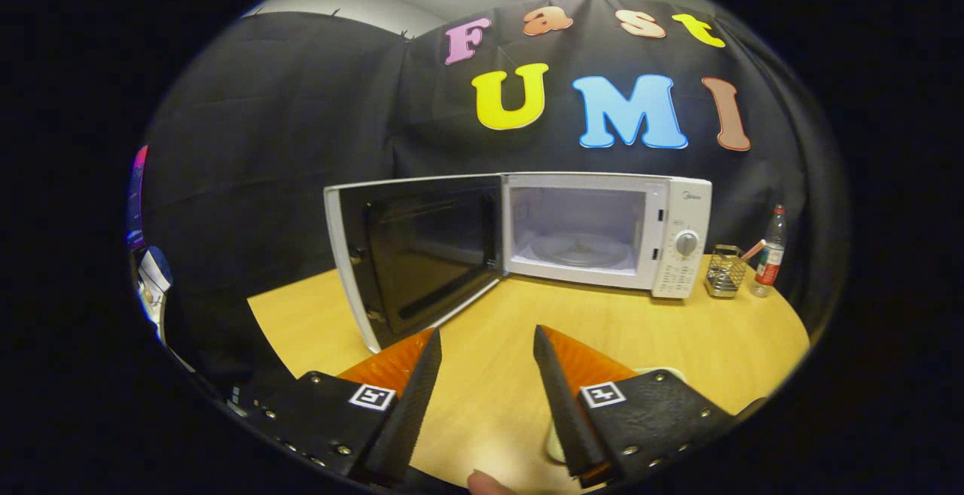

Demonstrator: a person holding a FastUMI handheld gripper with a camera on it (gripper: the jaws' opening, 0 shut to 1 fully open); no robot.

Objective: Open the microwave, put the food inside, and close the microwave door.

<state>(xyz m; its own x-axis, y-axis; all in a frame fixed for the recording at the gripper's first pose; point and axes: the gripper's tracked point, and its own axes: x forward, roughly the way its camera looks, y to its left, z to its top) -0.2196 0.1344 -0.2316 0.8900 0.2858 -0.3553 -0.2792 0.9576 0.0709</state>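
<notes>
A white microwave (602, 227) stands on the wooden table (678, 337) beyond my fingers. Its door (414, 258) is swung wide open to the left, dark inner side showing. The cavity is lit and holds a glass turntable (580, 248) with nothing on it. My gripper (486, 344) is open, fingers spread over bare tabletop with nothing between them. A pale rounded object (557, 442), maybe a dish, peeks out under the right finger (561, 389), mostly hidden.
Right of the microwave stand a wire mesh holder (727, 273) and a plastic bottle with a red label (770, 254). Black cloth walls close off the back and left. A fingertip (486, 484) shows at the bottom between the fingers.
</notes>
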